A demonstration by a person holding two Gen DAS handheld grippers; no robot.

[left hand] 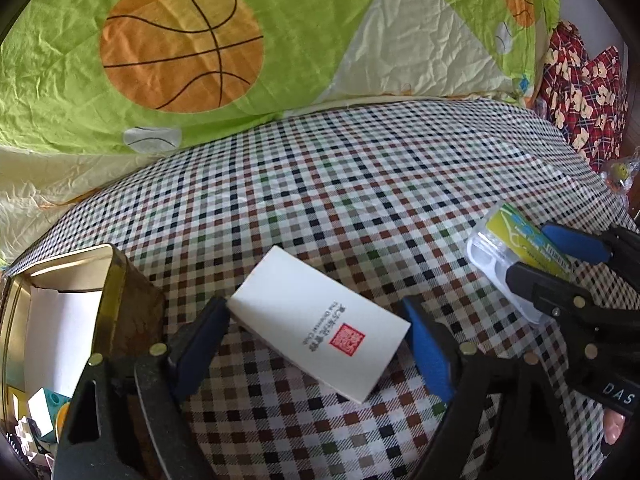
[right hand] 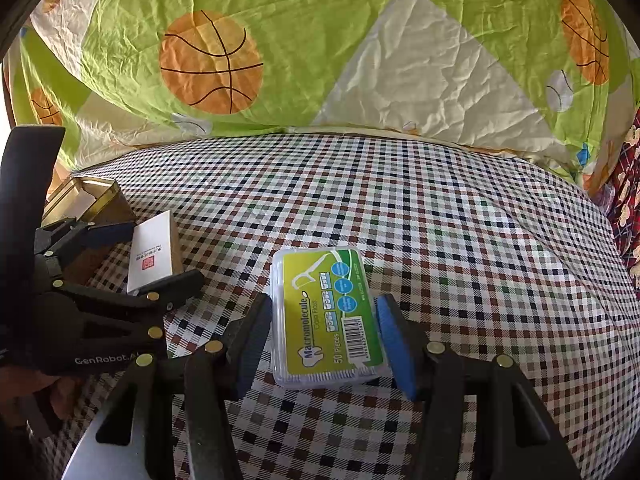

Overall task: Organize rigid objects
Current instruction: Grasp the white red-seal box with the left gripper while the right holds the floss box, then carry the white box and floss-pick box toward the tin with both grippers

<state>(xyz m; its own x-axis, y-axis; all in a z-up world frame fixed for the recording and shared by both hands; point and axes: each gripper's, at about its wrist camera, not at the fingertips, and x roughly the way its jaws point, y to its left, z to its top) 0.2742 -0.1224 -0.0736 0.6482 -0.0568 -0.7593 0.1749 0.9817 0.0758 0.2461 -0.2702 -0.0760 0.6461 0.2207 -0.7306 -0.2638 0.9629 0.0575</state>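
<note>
A white box with a red stamp (left hand: 320, 326) lies on the checked cloth between the fingers of my left gripper (left hand: 320, 344), which is open around it; both pads stand at its edges. It also shows in the right wrist view (right hand: 154, 250). A clear floss-pick box with a green label (right hand: 326, 316) lies between the pads of my right gripper (right hand: 324, 340), which is open around it with small gaps each side. The floss box (left hand: 516, 240) and right gripper (left hand: 560, 256) show in the left wrist view.
An open gold tin (left hand: 80, 304) with small boxes inside stands at the left, next to the white box; it also shows in the right wrist view (right hand: 90, 196). A green basketball-print quilt (left hand: 200, 60) rises behind the cloth. Red patterned fabric (left hand: 580, 88) lies far right.
</note>
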